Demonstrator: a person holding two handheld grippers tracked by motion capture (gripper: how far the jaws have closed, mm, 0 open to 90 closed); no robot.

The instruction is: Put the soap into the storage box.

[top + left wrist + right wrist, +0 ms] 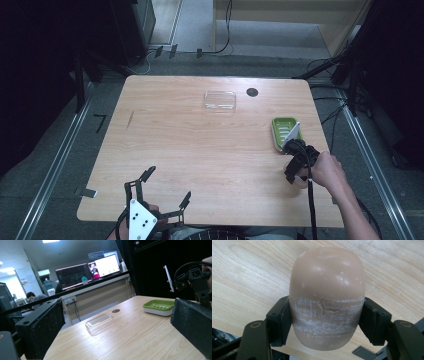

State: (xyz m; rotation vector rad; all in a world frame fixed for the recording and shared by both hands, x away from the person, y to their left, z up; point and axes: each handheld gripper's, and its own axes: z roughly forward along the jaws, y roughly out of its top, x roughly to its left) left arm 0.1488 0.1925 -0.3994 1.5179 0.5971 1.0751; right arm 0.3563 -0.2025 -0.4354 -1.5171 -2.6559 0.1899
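The smooth, rounded bar of soap [326,297] could squirt out of the pinch and skid across the table [200,150] just beside the green soap dish [283,131], since the right gripper [326,322] clamps only its lower sides, while the left gripper [165,187] hangs released, well apart.

High view: from above the near edge, looking forward and down over the whole table [200,150]. Left gripper view: low at the near edge, facing across the tabletop toward the green soap dish [158,307], also seen from above. Right gripper view: close, facing down on the soap bar [326,297].
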